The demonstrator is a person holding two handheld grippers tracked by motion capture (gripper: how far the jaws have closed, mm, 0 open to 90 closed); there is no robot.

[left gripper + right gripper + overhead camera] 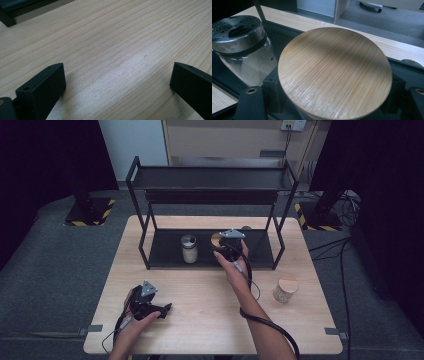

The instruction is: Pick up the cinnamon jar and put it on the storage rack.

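On rack shelf (165, 255) | right gripper (332, 100) fingers clamp wooden-lidded jar (334, 75) | left gripper (117, 82) fingers released | no legible writing

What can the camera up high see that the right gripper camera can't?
From up high: the left hand-held gripper, open on the table, and a spare wooden-lid jar at the table's right. From the right gripper view: the held jar, with fine stripes on its wooden lid. Both: the metal-lid jar on the black rack, bottom shelf.
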